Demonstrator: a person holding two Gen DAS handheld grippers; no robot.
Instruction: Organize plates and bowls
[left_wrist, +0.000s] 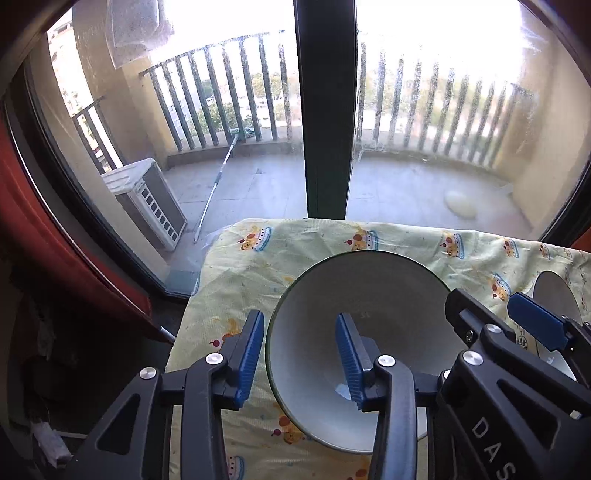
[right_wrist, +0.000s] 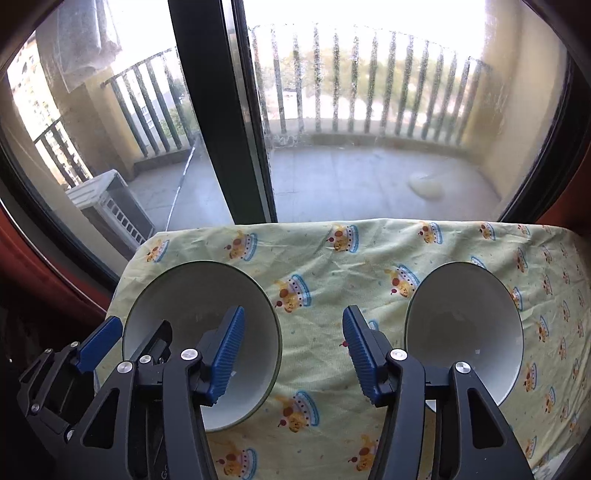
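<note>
Two white bowls with dark green rims stand on a table under a yellow cartoon-print cloth (right_wrist: 332, 266). In the left wrist view my left gripper (left_wrist: 301, 356) is open and straddles the left rim of the left bowl (left_wrist: 388, 295), one finger outside, one inside. The right gripper's blue fingers (left_wrist: 535, 325) show at the right edge, with the second bowl (left_wrist: 554, 295) behind. In the right wrist view my right gripper (right_wrist: 293, 354) is open and empty over the cloth between the left bowl (right_wrist: 192, 295) and the right bowl (right_wrist: 465, 317). The left gripper's finger (right_wrist: 99, 343) is at the left bowl's rim.
The table stands against a large glass door with a dark centre frame (left_wrist: 325, 110). A balcony with railing, an air-conditioner unit (left_wrist: 147, 199) and a mop lies beyond. A red-brown curtain (left_wrist: 33, 206) hangs at the left. The cloth's left edge (left_wrist: 192, 295) drops off.
</note>
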